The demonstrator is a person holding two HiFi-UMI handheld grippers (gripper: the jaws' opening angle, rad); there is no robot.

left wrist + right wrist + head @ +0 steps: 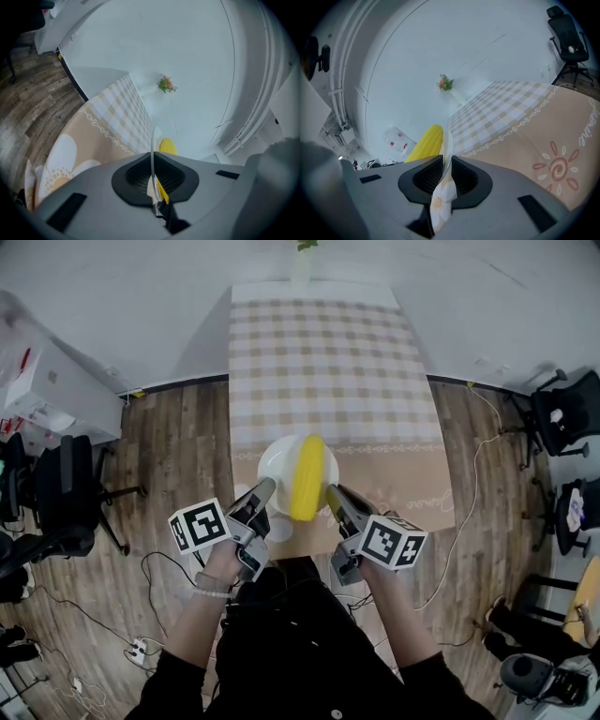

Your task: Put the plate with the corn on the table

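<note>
A white plate [279, 463] carries a yellow corn cob [308, 476] and hangs in the air at the near edge of the table [323, 362], which wears a checked cloth. My left gripper [265, 489] is shut on the plate's left rim. My right gripper [335, 493] is shut on its right rim. In the left gripper view the rim [153, 145] stands edge-on between the pads of the left gripper [153, 180], with the corn [168, 146] behind it. In the right gripper view the right gripper [443, 176] pinches the flower-printed rim [446, 150], and the corn [425, 143] lies to its left.
A small flower vase [305, 247] stands at the table's far end. The cloth's beige flowered overhang [412, 488] drops at the near side. Office chairs stand at the left [66, 493] and the right [562, 413]. Cables and a power strip [141, 648] lie on the wooden floor.
</note>
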